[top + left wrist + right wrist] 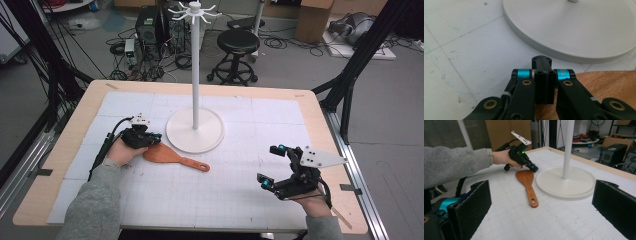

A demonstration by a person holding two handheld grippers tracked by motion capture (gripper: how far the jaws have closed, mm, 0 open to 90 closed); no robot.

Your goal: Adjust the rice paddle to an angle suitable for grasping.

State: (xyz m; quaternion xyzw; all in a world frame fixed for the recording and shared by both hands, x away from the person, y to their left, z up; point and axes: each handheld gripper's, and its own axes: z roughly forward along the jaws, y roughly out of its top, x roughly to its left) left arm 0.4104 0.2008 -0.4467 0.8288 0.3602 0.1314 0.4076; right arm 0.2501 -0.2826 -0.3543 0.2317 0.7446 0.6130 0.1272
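Left gripper (pixel 156 136) closed at wooden spatula (pixel 172 157) blade edge, right gripper (pixel 272 166) wide, no legible writing

No readable text, label, brand, number or sign anywhere on the table, the grippers or the floor clutter.

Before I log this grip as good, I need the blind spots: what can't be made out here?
- Left tongs, left gripper view: shut at the wooden spatula's blade edge; their own pads hide whether wood is pinched.
- Spatula, left gripper view: handle cut off by the frame.
- Stand, right gripper view: hooks cut off above.
- Right tongs: open, hold nothing.
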